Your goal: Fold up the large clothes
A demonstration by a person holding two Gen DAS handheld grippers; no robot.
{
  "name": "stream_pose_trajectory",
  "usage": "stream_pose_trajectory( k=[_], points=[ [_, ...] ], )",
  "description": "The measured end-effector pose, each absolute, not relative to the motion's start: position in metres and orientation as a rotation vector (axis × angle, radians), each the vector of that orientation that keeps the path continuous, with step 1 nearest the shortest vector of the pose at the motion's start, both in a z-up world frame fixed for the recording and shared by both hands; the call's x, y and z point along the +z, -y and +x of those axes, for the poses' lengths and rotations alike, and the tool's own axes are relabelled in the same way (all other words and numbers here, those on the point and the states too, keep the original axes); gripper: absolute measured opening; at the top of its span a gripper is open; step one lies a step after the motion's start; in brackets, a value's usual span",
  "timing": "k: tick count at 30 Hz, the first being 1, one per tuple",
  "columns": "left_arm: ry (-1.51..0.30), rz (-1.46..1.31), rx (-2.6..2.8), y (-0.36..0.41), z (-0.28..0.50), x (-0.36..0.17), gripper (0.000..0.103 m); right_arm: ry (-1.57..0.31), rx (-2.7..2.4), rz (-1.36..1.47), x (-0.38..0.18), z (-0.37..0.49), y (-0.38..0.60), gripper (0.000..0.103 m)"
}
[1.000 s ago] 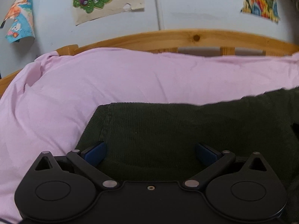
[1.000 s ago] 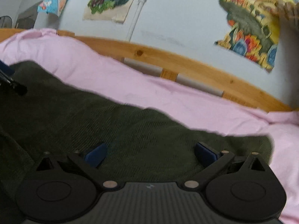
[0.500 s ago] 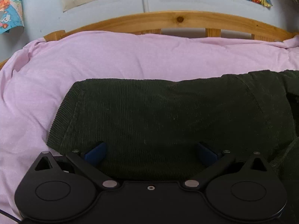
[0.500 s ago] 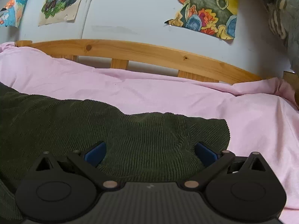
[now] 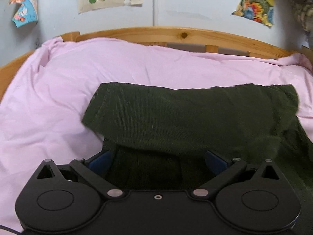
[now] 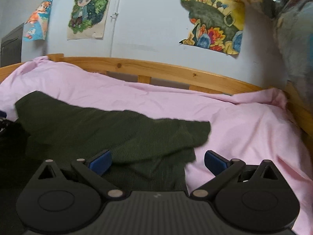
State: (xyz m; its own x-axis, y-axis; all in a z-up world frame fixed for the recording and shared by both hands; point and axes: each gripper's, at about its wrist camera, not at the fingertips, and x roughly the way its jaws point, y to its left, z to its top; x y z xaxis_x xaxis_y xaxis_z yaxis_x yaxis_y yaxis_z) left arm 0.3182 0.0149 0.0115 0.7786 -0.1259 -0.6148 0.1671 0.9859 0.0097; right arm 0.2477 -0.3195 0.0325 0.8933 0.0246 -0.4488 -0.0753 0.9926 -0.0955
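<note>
A dark green corduroy garment (image 5: 185, 117) lies folded over itself on the pink bed sheet (image 5: 49, 107); its upper layer ends in a hemmed edge at the left. My left gripper (image 5: 157, 160) stands open just above the near fold, blue pads wide apart with nothing pinched. In the right wrist view the same garment (image 6: 117, 133) spreads left of centre, its right corner on the sheet (image 6: 244, 127). My right gripper (image 6: 157, 159) is open over the garment's right edge, holding nothing.
A curved wooden bed rail (image 5: 176, 34) runs behind the sheet, with a light blue wall and paper pictures (image 6: 213, 17) above it. A blurred grey shape (image 6: 293, 39) hangs at the far right. Bare pink sheet lies left and right of the garment.
Both grippers have drawn back and risen from the garment. The cloth's top layer now lies settled in a fold, with more pink sheet showing around it.
</note>
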Motion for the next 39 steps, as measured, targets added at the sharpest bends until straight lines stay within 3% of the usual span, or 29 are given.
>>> stream_pose_trajectory(
  k=[10,22,32,39],
  points=[
    [-0.746,0.067,-0.306,0.01,0.196,0.026,0.102,-0.555,0.17,-0.153,0.04,0.114,0.293,0.103],
    [-0.847,0.122,-0.437,0.052,0.084,-0.012,0.102,-0.62,0.254,-0.502,-0.016,0.031,0.23,0.103],
    [-0.851,0.302,-0.522,0.067,0.067,-0.026,0.102,-0.633,0.334,-0.531,-0.036,0.037,0.201,0.103],
    [-0.837,0.315,-0.521,0.066,0.069,-0.025,0.102,-0.666,0.34,-0.281,-0.017,0.082,0.215,0.103]
  ],
)
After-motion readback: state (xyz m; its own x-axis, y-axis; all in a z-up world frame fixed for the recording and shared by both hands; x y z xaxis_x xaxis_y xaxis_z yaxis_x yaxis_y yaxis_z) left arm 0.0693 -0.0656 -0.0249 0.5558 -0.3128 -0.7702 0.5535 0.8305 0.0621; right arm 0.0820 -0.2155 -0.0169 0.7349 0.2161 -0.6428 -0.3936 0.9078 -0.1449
